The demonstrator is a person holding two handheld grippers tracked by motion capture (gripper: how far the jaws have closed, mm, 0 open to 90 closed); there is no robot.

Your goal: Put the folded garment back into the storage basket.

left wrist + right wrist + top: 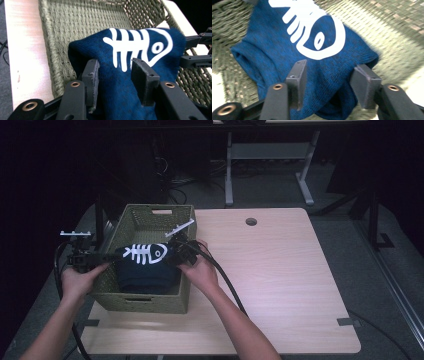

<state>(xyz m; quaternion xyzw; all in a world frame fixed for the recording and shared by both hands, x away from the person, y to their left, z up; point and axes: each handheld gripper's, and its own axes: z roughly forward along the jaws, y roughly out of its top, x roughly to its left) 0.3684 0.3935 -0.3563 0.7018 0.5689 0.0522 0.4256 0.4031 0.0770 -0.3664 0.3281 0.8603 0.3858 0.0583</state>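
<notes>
A dark blue garment [145, 256] with a white fish-skeleton print hangs across the open top of an olive woven basket [145, 302]. My left gripper [112, 256] is at the basket's left rim. In the left gripper view its jaws [114, 62] are shut on a fold of the blue cloth [85, 50], which fills the gap between the pads. My right gripper [175, 254] is at the garment's right end, inside the basket's right wall. Its jaws [331, 64] stand open, with the cloth [274, 50] lying loose between and under them. It also shows far right in the left gripper view [192, 48].
The basket stands on the left part of a light wooden table [280, 270], which has a round cable hole [251, 221] near its far edge. A grey desk frame [270, 155] stands on the dark floor behind.
</notes>
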